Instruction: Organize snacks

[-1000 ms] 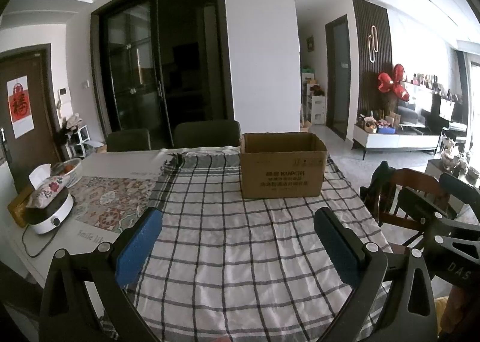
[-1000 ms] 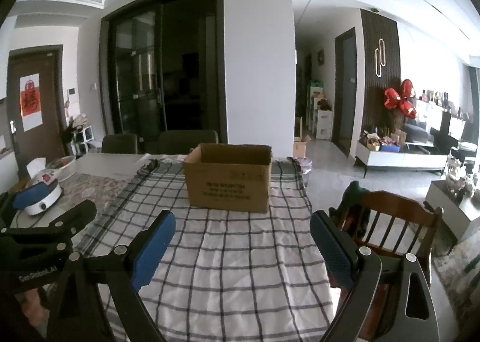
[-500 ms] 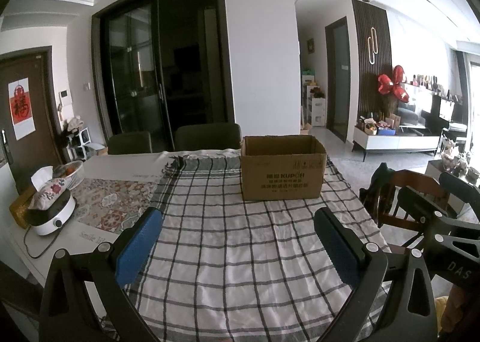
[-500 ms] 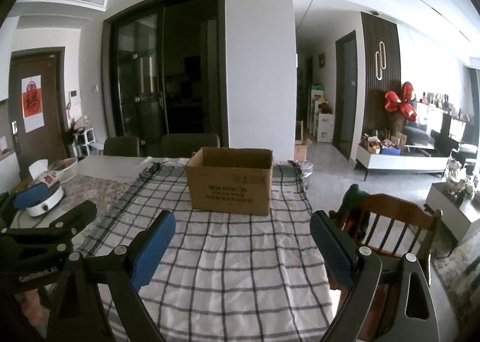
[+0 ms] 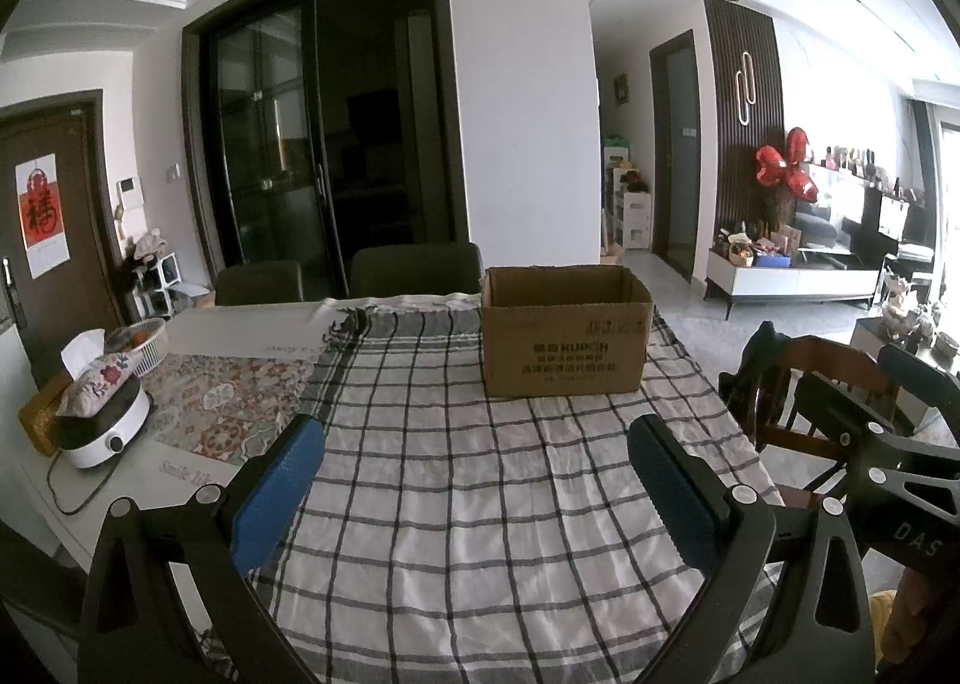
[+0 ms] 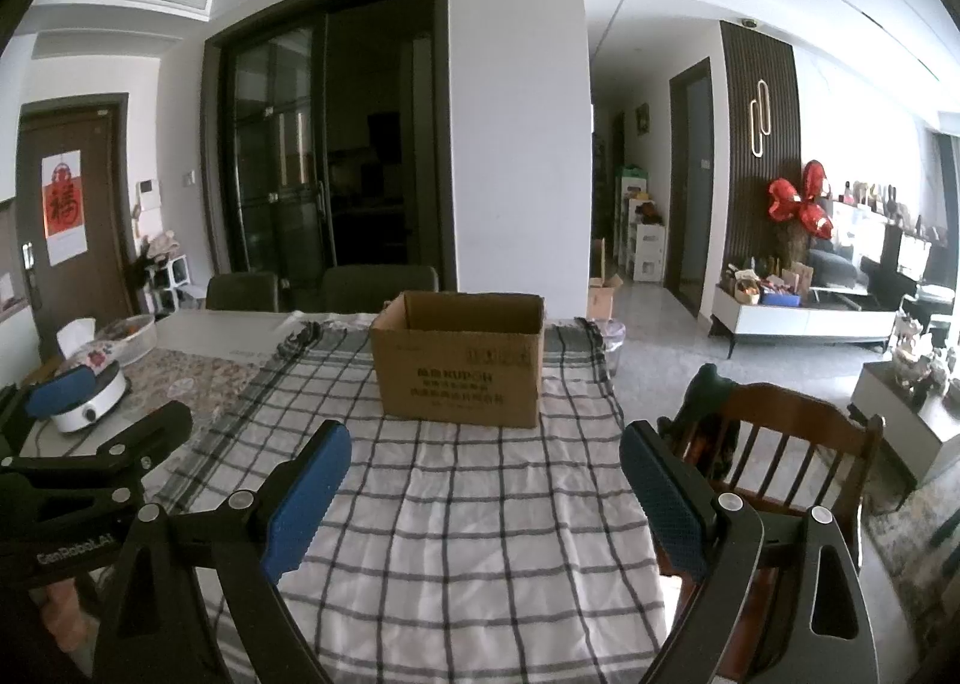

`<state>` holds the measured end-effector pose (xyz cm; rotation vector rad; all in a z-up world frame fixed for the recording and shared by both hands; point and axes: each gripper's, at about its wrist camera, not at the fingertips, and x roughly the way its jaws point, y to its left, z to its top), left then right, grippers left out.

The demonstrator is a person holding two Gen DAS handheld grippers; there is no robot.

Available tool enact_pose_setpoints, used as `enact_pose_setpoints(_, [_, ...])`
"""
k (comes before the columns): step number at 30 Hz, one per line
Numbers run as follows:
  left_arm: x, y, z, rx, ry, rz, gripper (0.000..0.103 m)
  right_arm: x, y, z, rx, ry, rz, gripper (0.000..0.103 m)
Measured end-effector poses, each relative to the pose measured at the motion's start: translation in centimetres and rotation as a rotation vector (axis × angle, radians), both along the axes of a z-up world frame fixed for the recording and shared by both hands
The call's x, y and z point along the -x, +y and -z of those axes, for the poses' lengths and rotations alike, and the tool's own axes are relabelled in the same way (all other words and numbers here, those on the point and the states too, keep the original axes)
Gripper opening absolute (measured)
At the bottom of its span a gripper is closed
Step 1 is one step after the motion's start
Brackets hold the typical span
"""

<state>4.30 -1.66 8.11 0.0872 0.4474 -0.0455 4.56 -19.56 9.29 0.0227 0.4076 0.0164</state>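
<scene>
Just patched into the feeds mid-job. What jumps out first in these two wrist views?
An open cardboard box stands alone at the far end of the checked tablecloth, straight ahead; no snacks show in either view. The left gripper and right gripper both hang open and empty over the near part of the cloth. Off to the left sits a white cooker with a floral tissue pouch on top.

The left gripper (image 5: 474,450) hangs over the near part of the table, its blue-padded fingers (image 5: 279,489) spread wide with nothing between them. An open cardboard box (image 5: 564,345) stands upright on the checked tablecloth (image 5: 456,480) toward the table's far right corner. A white cooker (image 5: 102,432) with a tissue pack (image 5: 96,375) on top sits at the left edge.
</scene>
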Motion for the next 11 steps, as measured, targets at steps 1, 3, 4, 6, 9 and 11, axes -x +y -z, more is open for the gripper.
enact_pose_setpoints(1, [0.19,0.07,-0.03,0.000,0.000,-0.002,0.103,0.01,0.00,0.01,0.001,-0.001,0.000,0.092])
enact_pose_setpoints(3, [0.13,0.09,-0.07,-0.002,0.000,-0.003,0.103,0.05,0.00,-0.03,0.002,-0.001,0.003,0.092])
enact_pose_setpoints(4, [0.30,0.14,-0.12,-0.003,-0.002,-0.004,0.103,0.07,-0.01,-0.04,0.000,0.000,0.002,0.092])
enact_pose_setpoints(6, [0.56,0.29,-0.26,-0.003,-0.002,-0.004,0.103,-0.01,-0.03,-0.01,0.000,0.000,-0.001,0.092])
enact_pose_setpoints(9, [0.41,0.21,-0.19,-0.004,-0.001,-0.006,0.103,-0.01,-0.01,-0.02,0.001,-0.001,0.001,0.092])
enact_pose_setpoints(11, [0.38,0.22,-0.20,-0.003,-0.001,-0.004,0.103,0.01,-0.02,-0.03,0.000,-0.002,0.001,0.092])
